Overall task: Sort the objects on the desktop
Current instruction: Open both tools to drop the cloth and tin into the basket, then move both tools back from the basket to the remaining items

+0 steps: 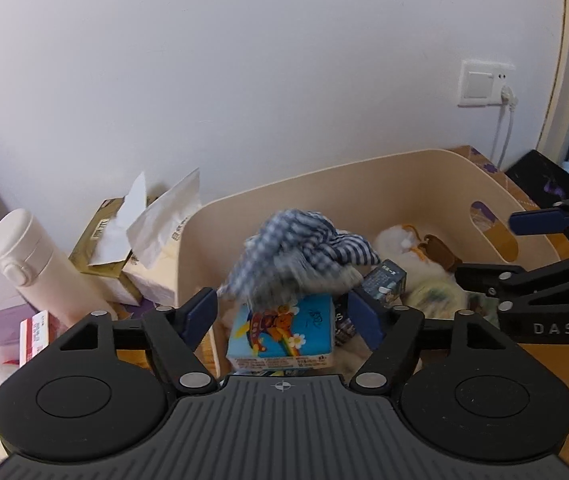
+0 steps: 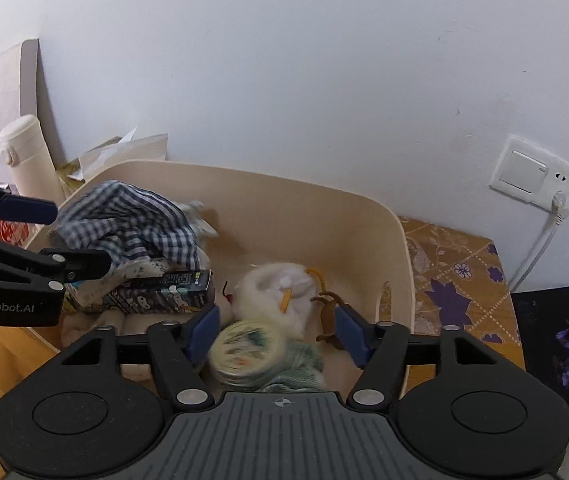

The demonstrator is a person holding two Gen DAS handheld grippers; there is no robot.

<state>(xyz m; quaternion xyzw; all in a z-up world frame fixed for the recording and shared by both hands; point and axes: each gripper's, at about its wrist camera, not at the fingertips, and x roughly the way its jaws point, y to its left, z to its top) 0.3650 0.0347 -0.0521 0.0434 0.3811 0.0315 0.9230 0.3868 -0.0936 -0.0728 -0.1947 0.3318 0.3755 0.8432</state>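
Both grippers were held over a cream storage bin (image 1: 404,184) set against a white wall (image 1: 244,60). We held the left gripper (image 1: 284,314) with its jaws spread wide and nothing pressed between the blue pads; a blue-and-white checked cloth (image 1: 300,252), blurred, lay just beyond its fingertips on top of a blue cartoon-printed box (image 1: 284,336) inside the bin. We held the right gripper (image 2: 276,330) likewise parted, its pads clear of a round patterned tin (image 2: 244,352), also blurred, which lay between and below them on a green cloth (image 2: 300,364). Behind the tin rested a white plush toy (image 2: 272,296) with an orange cord, and beside the checked cloth a dark printed carton (image 2: 172,284). Outside the bin, on its left, stood a cream thermos bottle (image 1: 24,256) and two opened tissue boxes (image 1: 124,248). On the right, the wall carried a switch-and-socket plate (image 2: 532,172) with a white plug inserted.
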